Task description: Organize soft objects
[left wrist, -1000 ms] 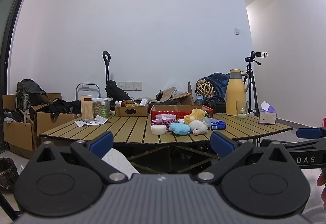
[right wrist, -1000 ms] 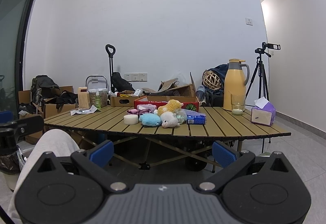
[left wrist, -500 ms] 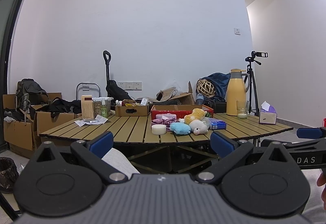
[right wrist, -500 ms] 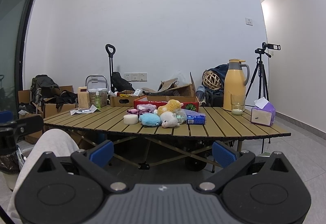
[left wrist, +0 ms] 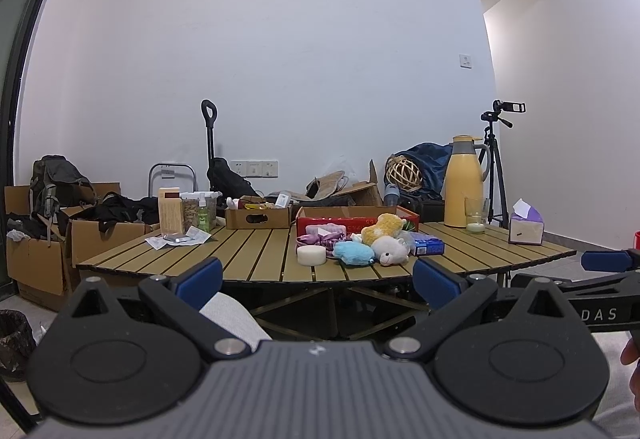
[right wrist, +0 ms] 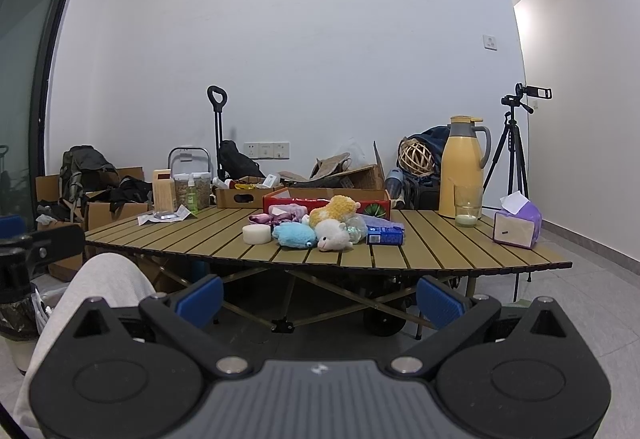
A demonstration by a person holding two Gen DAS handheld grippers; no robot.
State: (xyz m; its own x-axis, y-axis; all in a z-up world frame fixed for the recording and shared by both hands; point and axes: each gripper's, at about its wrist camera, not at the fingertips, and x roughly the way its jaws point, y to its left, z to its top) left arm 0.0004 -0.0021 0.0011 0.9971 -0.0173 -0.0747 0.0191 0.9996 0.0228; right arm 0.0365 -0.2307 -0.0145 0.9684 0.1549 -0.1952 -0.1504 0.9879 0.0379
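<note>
A pile of soft toys lies on the slatted wooden table (left wrist: 256,255): a blue plush (left wrist: 354,253), a white plush (left wrist: 390,250) and a yellow plush (left wrist: 382,227), with a white round sponge (left wrist: 311,254) and pink fabric (left wrist: 322,235) beside them. A red box (left wrist: 352,221) stands behind them. The same pile shows in the right wrist view, with the blue plush (right wrist: 295,234) and white plush (right wrist: 332,234). My left gripper (left wrist: 318,279) and right gripper (right wrist: 318,297) are both open, empty, low and well short of the table.
A yellow thermos (left wrist: 464,191), a glass (left wrist: 476,215), a purple tissue box (left wrist: 526,227), a blue pack (left wrist: 428,244) and a small cardboard box (left wrist: 258,217) stand on the table. Cardboard boxes and bags sit at left, a tripod (left wrist: 496,159) at right. My knee (right wrist: 92,291) is below.
</note>
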